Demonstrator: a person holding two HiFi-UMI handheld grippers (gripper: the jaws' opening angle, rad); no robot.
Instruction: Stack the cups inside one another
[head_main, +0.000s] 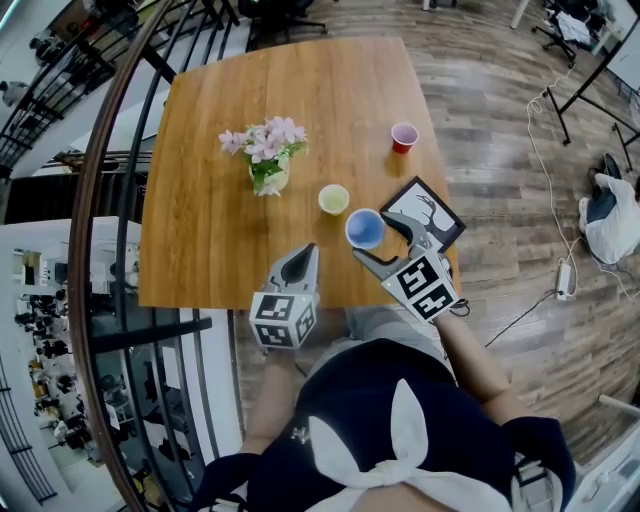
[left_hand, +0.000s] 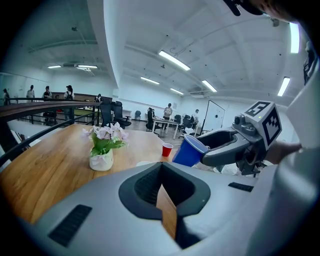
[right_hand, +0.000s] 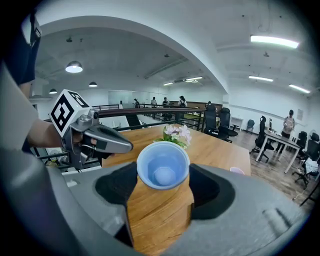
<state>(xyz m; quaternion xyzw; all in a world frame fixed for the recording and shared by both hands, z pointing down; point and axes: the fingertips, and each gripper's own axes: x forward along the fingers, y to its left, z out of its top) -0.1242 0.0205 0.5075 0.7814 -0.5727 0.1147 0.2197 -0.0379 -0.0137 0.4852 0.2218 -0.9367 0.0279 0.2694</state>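
The blue cup (head_main: 364, 229) is clamped in the right gripper (head_main: 372, 236) and held tilted above the table (head_main: 210, 240) near its front edge, close to the yellow cup (head_main: 334, 199). The left gripper (head_main: 303, 252) is closed, empty, at that edge. The red cup (head_main: 404, 136) is set well apart.

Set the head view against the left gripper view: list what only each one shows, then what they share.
Head view only: the marker cube on the left gripper, the person's dark top, and a white power strip on the floor.
Left gripper view only: ceiling lights, distant people and office chairs.
Both: the wooden table, flower vase, red cup, and the blue cup gripped by the right gripper.
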